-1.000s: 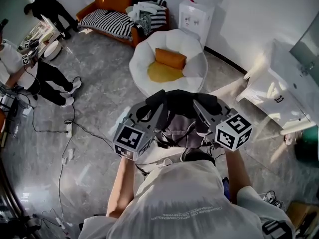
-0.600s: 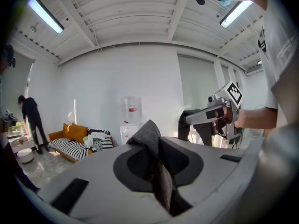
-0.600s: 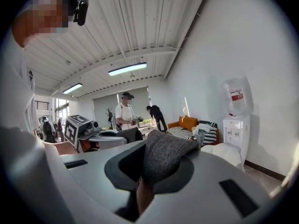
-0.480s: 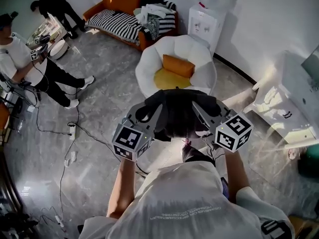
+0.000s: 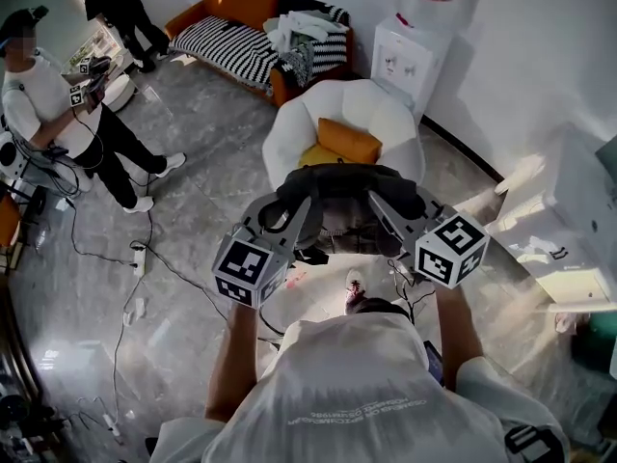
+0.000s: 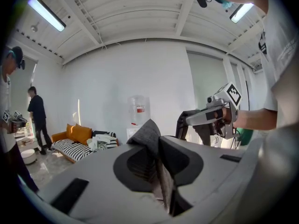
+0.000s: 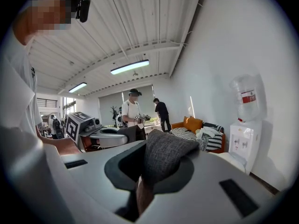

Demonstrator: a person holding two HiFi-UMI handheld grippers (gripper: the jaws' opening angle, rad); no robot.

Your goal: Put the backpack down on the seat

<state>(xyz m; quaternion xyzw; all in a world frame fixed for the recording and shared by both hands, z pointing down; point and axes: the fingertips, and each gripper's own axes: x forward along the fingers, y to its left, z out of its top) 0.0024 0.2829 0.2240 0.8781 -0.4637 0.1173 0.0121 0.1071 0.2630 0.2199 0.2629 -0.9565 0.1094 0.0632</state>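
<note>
A dark grey backpack point(image 5: 345, 204) hangs between my two grippers, in front of the white round chair point(image 5: 289, 123) that holds an orange cushion point(image 5: 349, 140). The bag's far edge overlaps the chair's front rim. My left gripper point(image 5: 301, 206) is shut on a fold of the backpack's grey fabric point(image 6: 146, 133), which fills its jaws point(image 6: 157, 148). On the bag's other side, my right gripper point(image 5: 378, 203) is shut on another grey fold point(image 7: 164, 154). Each gripper shows in the other's view: the right gripper point(image 6: 218, 115) and the left gripper point(image 7: 91, 130).
An orange sofa point(image 5: 253, 29) with a striped cover and heaped clothes stands at the back. A water dispenser point(image 5: 413, 48) is behind the chair. Two people point(image 5: 53, 99) are at the left. Cables and a power strip point(image 5: 135, 257) lie on the floor. White furniture point(image 5: 569, 234) is at the right.
Both grippers have carried the backpack forward towards the white chair. The chair now lies closer, and the bag overlaps its front edge.
</note>
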